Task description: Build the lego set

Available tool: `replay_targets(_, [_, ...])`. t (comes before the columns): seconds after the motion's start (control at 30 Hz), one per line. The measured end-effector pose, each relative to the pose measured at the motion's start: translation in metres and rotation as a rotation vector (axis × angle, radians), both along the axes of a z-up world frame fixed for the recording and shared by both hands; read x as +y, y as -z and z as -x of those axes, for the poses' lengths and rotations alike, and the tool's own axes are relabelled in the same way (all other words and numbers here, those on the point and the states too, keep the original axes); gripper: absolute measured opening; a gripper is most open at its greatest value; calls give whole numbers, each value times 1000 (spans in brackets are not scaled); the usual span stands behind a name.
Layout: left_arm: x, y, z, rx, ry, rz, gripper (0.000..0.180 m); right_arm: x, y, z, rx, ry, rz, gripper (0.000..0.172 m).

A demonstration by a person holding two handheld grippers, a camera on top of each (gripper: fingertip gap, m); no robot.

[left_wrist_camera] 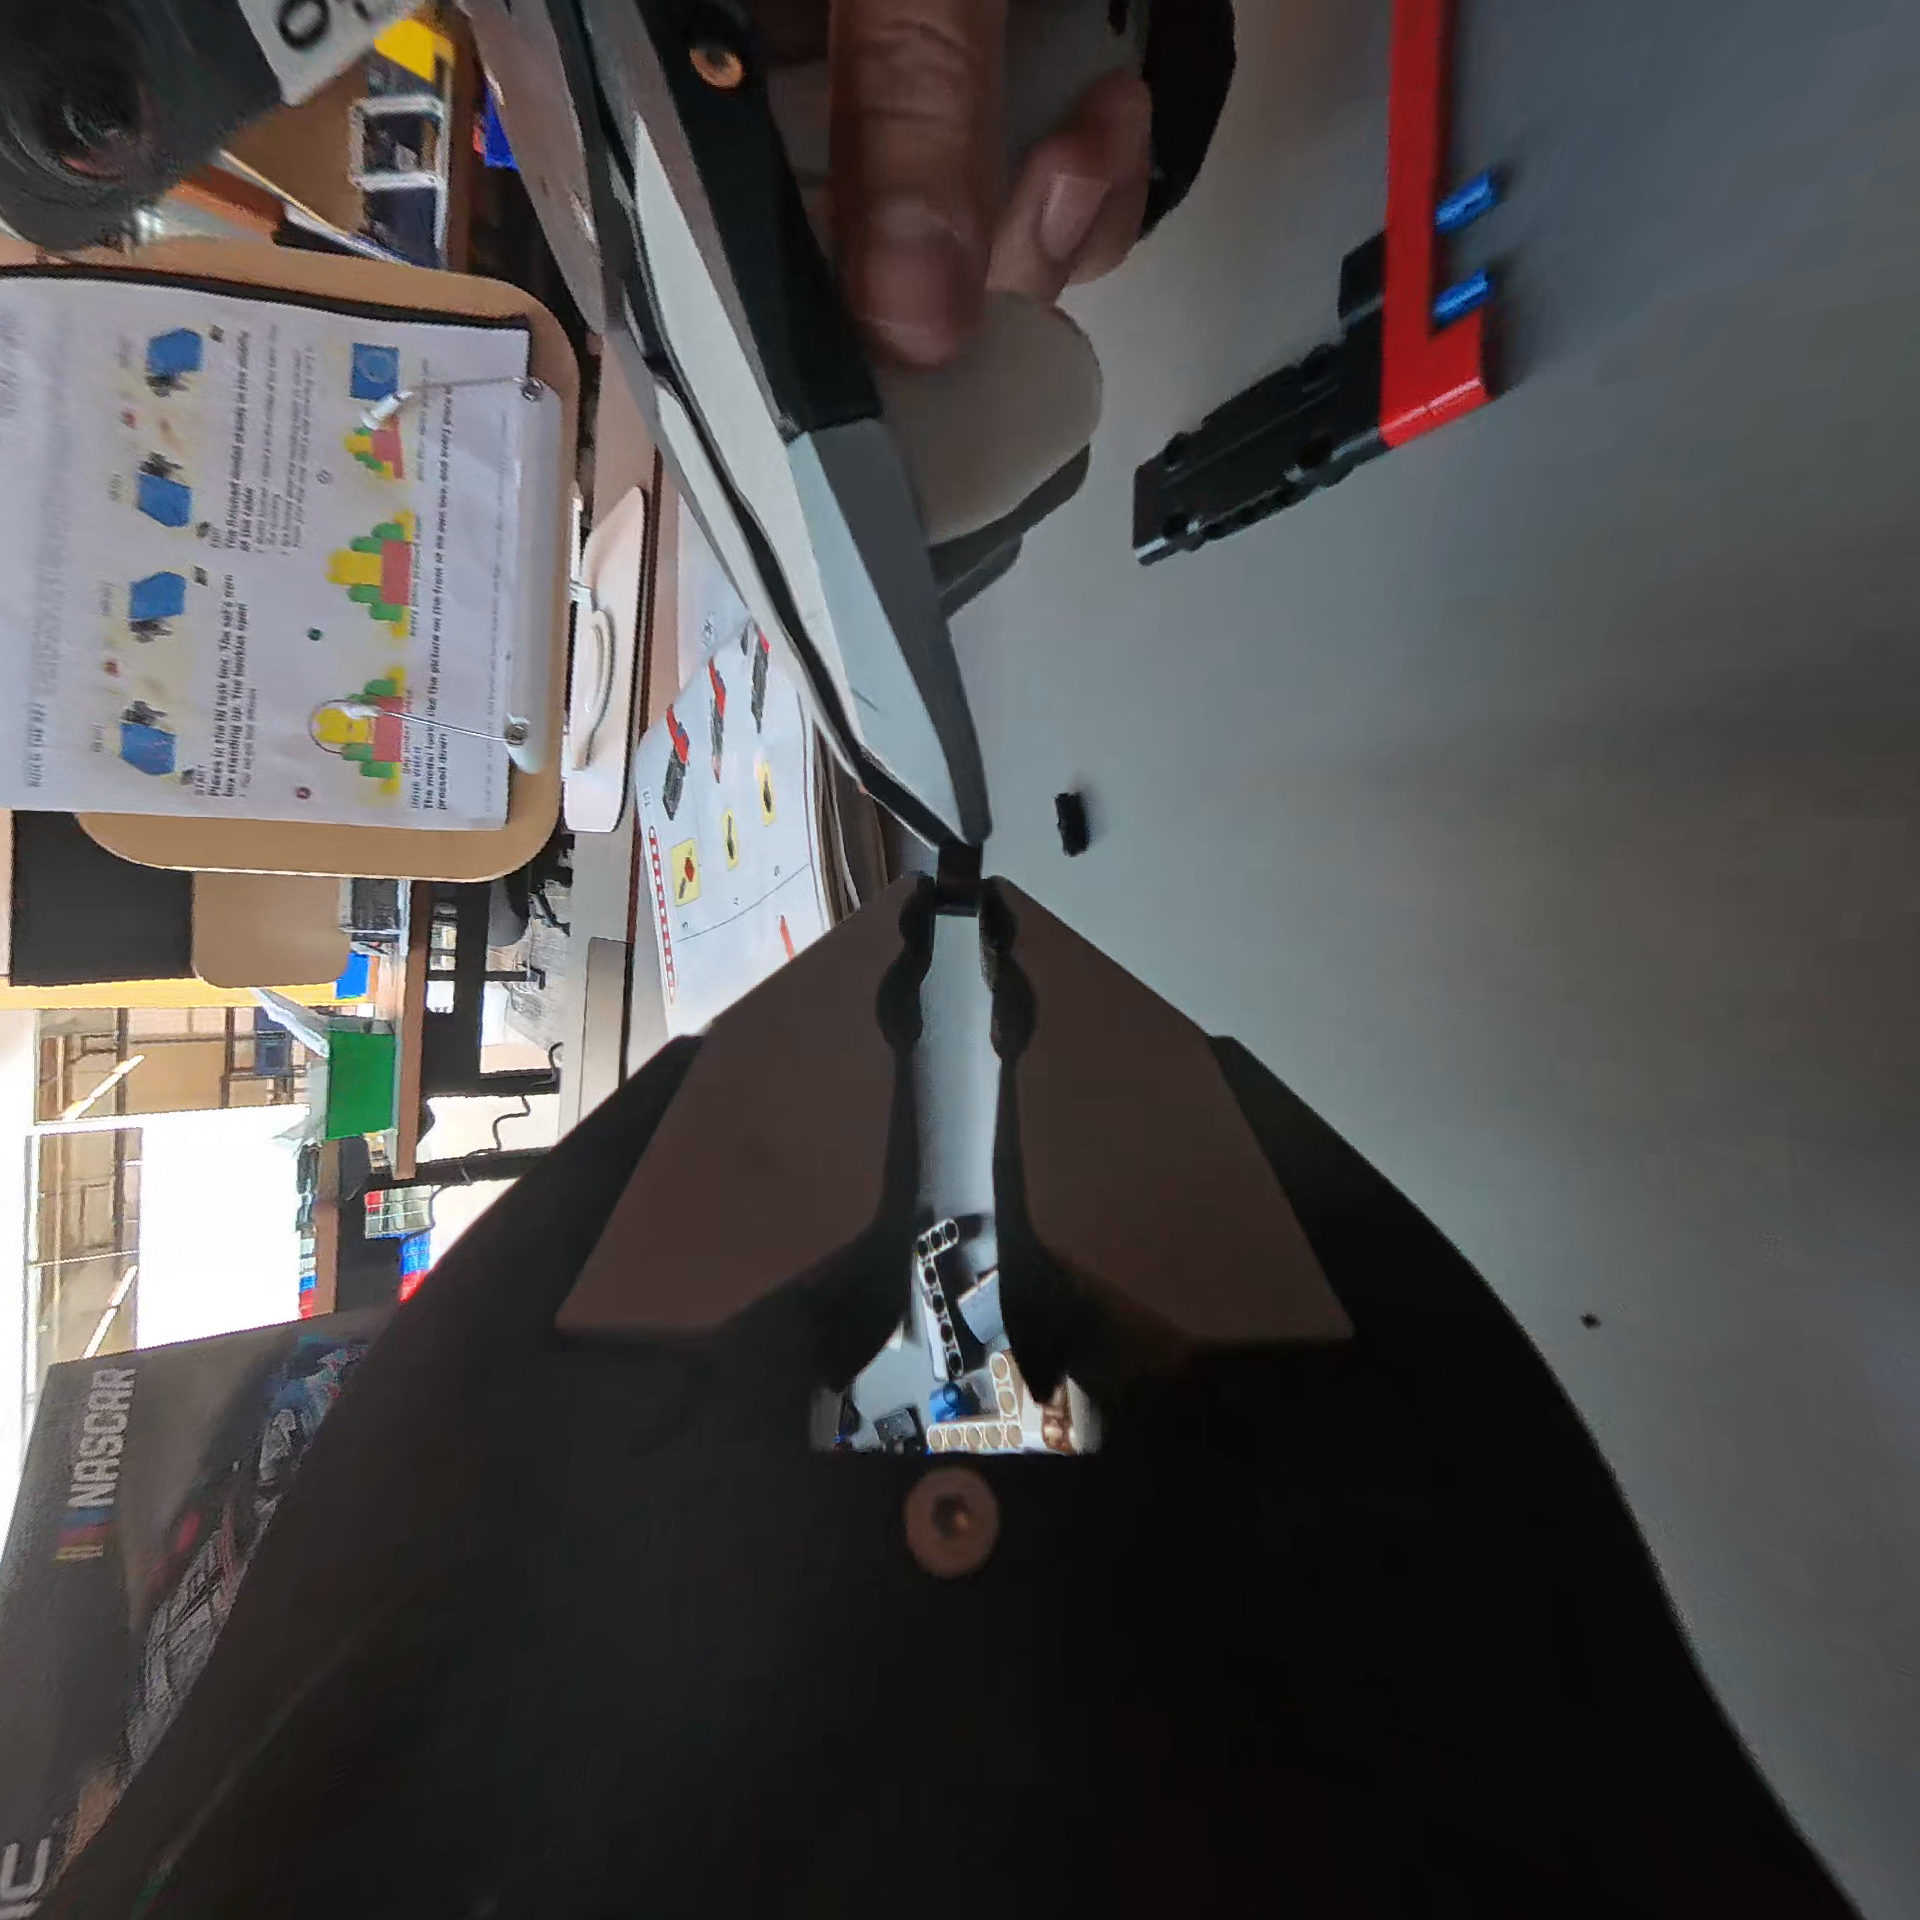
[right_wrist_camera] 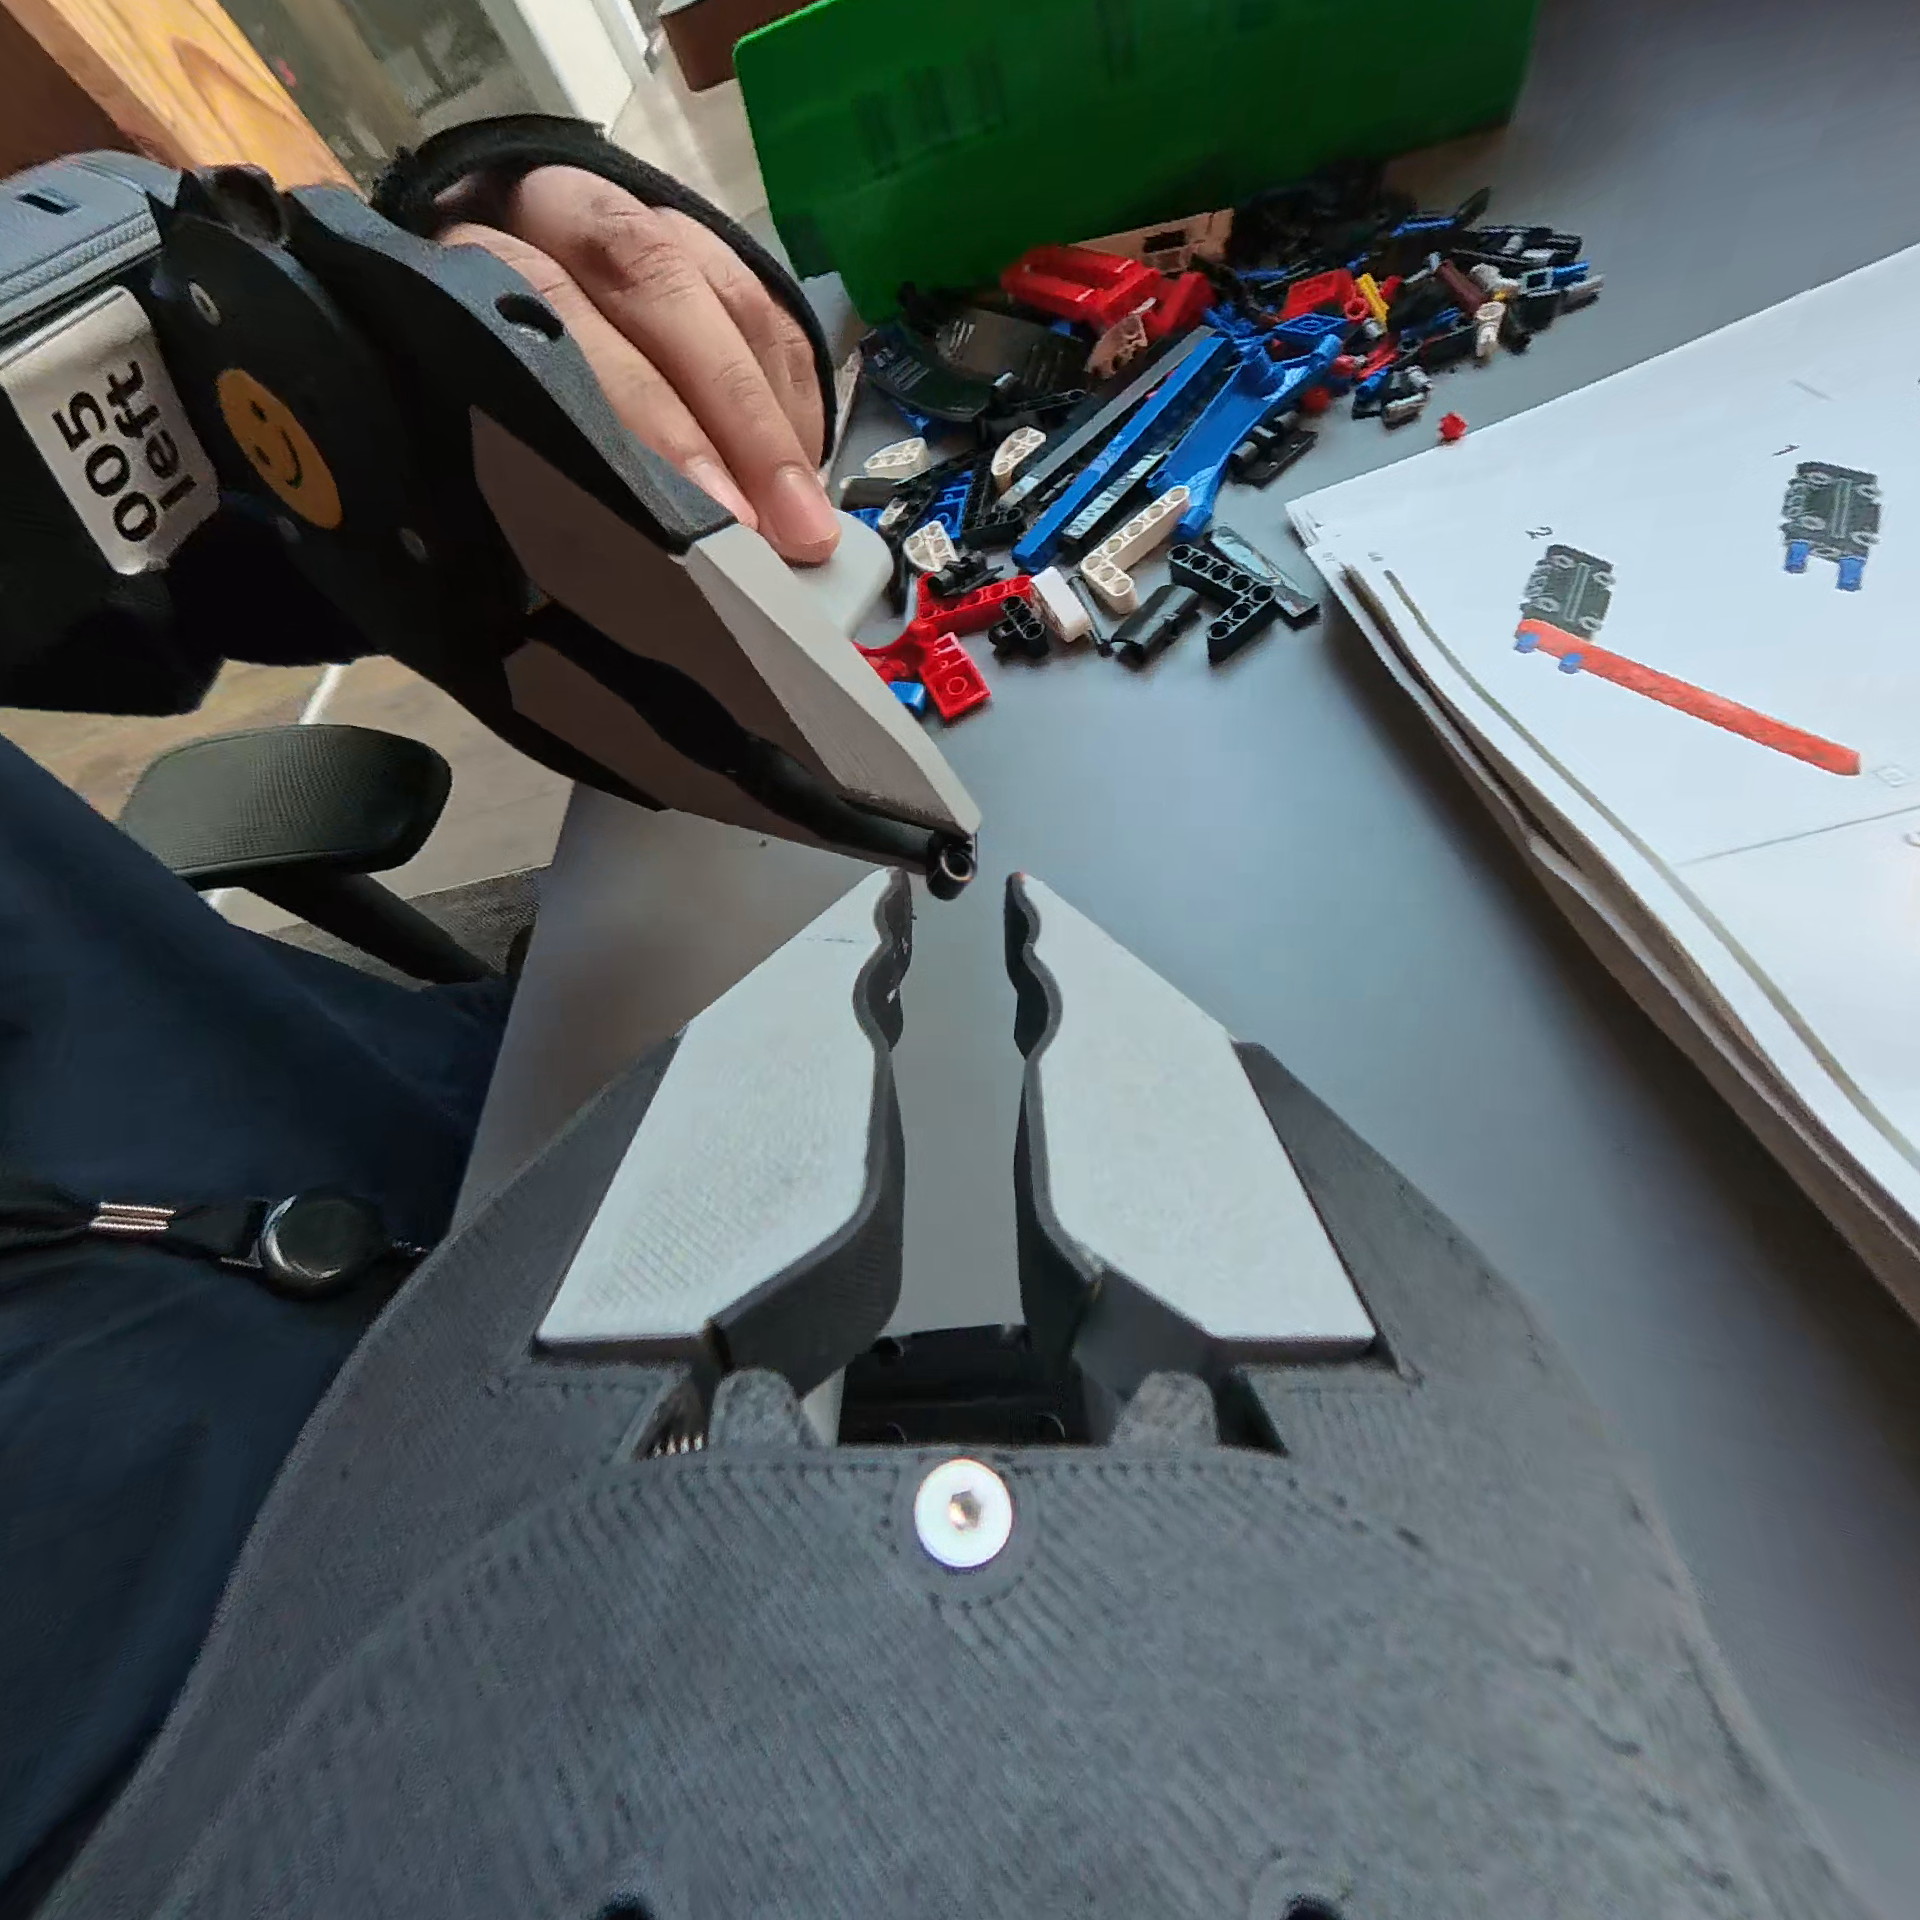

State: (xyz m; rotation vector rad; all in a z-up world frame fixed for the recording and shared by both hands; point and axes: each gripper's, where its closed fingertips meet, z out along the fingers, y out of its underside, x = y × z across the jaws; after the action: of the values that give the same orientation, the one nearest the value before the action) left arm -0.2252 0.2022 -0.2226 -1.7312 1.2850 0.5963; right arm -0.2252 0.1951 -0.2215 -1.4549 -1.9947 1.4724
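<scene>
My left gripper (left_wrist_camera: 956, 896) is shut on a small black pin (left_wrist_camera: 956, 881), pinched at its fingertips. In the right wrist view the left gripper (right_wrist_camera: 940, 844) comes in from the left in a person's hand (right_wrist_camera: 675, 343), with the black pin (right_wrist_camera: 952, 864) at its tip. My right gripper (right_wrist_camera: 958, 885) is open; the pin sits just in front of its left fingertip (right_wrist_camera: 896, 894), and neither pad presses on it. In the left wrist view the right gripper (left_wrist_camera: 961, 821) reaches down from the top to the pin.
A black and red assembly (left_wrist_camera: 1351, 395) with blue pins and a loose black piece (left_wrist_camera: 1072, 823) lie on the grey table (left_wrist_camera: 1455, 935). A pile of bricks (right_wrist_camera: 1195, 468), a green bin (right_wrist_camera: 1122, 135) and instruction sheets (right_wrist_camera: 1662, 675) lie ahead. A chair armrest (right_wrist_camera: 281, 800) is at left.
</scene>
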Motion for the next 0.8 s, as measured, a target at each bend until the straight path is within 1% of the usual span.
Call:
replay_targets(0.07, [-1, -3, -4, -7, -1, -5, 5, -5, -2, -2, 11, -2, -5, 8])
replay_targets(0.2, [-6, -4, -13, 6, 6, -29, 5, -11, -3, -8, 10, -2, 14, 6])
replay_targets(0.3, [-8, -5, -18, -29, 1, -43, 5, -13, -4, -13, 21, -2, 34, 6])
replay_targets(0.4, [-10, -1, -21, -93, -22, -15, 5, -15, 0, -16, 20, -6, 11, 5])
replay_targets(0.47, [-13, 3, -25, -185, -31, 42, 7, -15, 6, -18, 16, -17, -36, 4])
replay_targets(0.53, [-17, 1, -25, -281, -32, 64, 11, -15, 13, -19, 18, -38, -117, 4])
replay_targets(0.6, [-22, 0, -19, -389, -46, 130, 17, -12, 25, -20, 24, -71, -253, 4])
replay_targets(0.67, [-27, 7, -13, -512, -88, 267, 27, -9, 38, -21, 17, -105, -383, 4])
replay_targets(0.73, [-30, 18, -10, -602, -126, 403, 30, -10, 48, -20, 15, -143, -459, 4])
replay_targets(0.8, [-31, 27, -13, -653, -128, 472, 29, -14, 54, -19, 12, -172, -485, 4])
